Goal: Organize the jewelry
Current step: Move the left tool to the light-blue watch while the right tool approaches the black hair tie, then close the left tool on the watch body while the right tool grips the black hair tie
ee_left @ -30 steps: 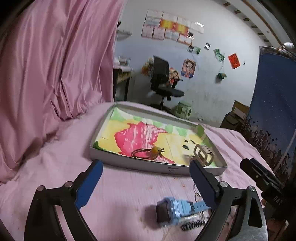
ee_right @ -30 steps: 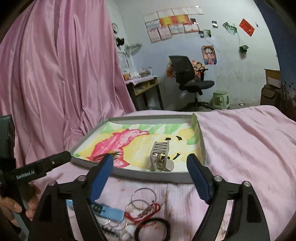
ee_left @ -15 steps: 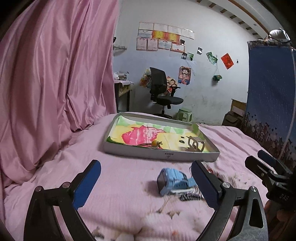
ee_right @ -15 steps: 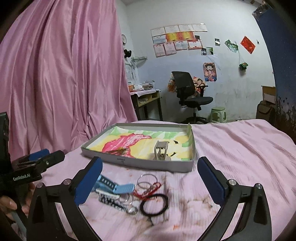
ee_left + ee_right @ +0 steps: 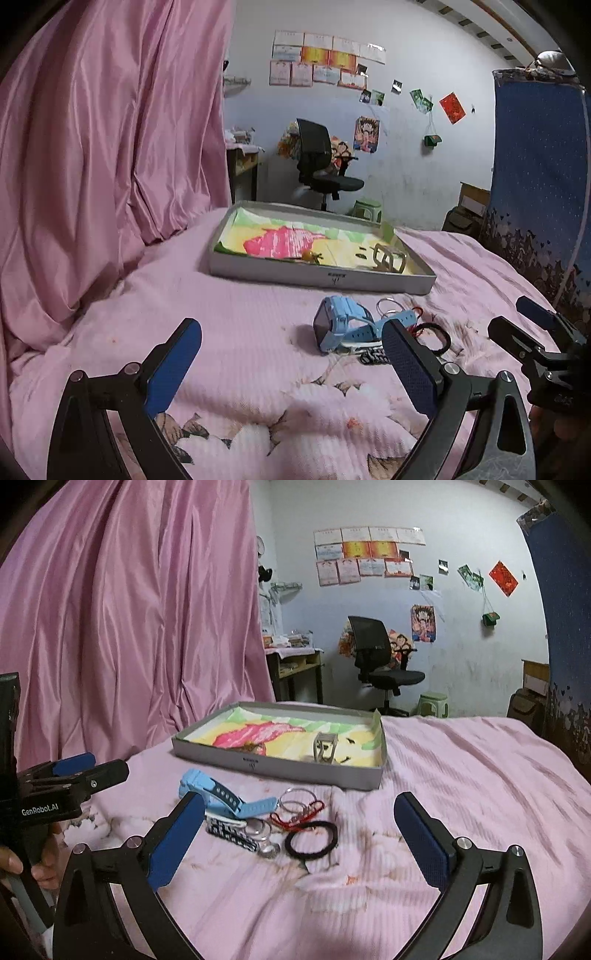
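Note:
A shallow grey box lid [image 5: 317,277] [image 5: 277,766] with a colourful lining lies on the pink bed. Inside it stand a beige claw hair clip [image 5: 389,258] [image 5: 325,749] and a small hair tie with a yellow charm [image 5: 312,256]. In front of the lid lie a light-blue watch [image 5: 341,325] [image 5: 221,797], silver rings [image 5: 264,830], a red cord bracelet [image 5: 299,814], a patterned band [image 5: 229,832] and a black hair tie [image 5: 312,840]. My left gripper [image 5: 291,363] is open, near the watch. My right gripper [image 5: 299,832] is open, its jaws wide around the pile without touching it.
A pink curtain [image 5: 92,166] hangs along the left. A blue patterned cloth [image 5: 535,184] hangs at the right. Behind the bed are a black office chair [image 5: 380,664], a desk [image 5: 291,664] and a green stool [image 5: 434,703]. A hand [image 5: 22,864] holds the left gripper's handle.
Both grippers have drawn back from the lid toward the near side of the bed. The right gripper's jaws have spread wider, and the claw clip stays in the lid.

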Available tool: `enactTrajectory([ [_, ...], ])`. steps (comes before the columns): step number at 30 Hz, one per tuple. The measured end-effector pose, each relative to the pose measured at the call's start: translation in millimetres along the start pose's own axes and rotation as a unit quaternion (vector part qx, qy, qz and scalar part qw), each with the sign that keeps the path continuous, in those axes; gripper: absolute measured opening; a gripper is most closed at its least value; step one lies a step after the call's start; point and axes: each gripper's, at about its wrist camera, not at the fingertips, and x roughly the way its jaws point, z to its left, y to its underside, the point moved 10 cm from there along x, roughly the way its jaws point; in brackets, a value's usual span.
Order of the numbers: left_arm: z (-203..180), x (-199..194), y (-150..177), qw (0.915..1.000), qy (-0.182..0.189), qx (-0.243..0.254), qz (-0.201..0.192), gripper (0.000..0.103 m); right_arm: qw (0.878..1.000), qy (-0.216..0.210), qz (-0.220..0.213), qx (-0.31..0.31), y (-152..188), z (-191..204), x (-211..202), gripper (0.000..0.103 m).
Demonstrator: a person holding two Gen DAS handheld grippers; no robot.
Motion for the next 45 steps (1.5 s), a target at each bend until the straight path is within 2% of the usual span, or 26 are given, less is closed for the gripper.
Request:
enactTrajectory([
  [14, -1, 39, 26, 0.9949, 0.024, -0.021, 0.096, 0.098, 0.996, 0.025, 0.086, 0.021, 29, -18, 32, 0.101],
  [20, -13, 52, 29, 0.9916, 0.046, -0.015, 0.12, 0.098, 0.991, 0.032, 0.129, 0.033, 45, -24, 46, 0.101],
  [22, -17, 55, 28, 0.9907, 0.056, -0.015, 0.123, 0.094, 0.989, 0.032, 0.14, 0.036, 48, -24, 50, 0.098],
  [25, -22, 62, 26, 0.9889, 0.069, -0.016, 0.131, 0.082, 0.987, 0.029, 0.154, 0.04, 52, -25, 56, 0.077],
  [29, -29, 74, 26, 0.9859, 0.085, -0.022, 0.142, 0.067, 0.984, 0.025, 0.168, 0.05, 55, -27, 64, 0.065],
  [37, -33, 89, 30, 0.9827, 0.089, -0.03, 0.16, 0.047, 0.98, 0.022, 0.186, 0.067, 62, -30, 78, 0.052],
  [40, -35, 91, 31, 0.9822, 0.089, -0.028, 0.163, 0.036, 0.979, 0.021, 0.191, 0.068, 62, -30, 83, 0.049],
  [45, -36, 89, 30, 0.9829, 0.089, -0.025, 0.159, 0.025, 0.975, 0.02, 0.208, 0.077, 69, -31, 90, 0.036],
])
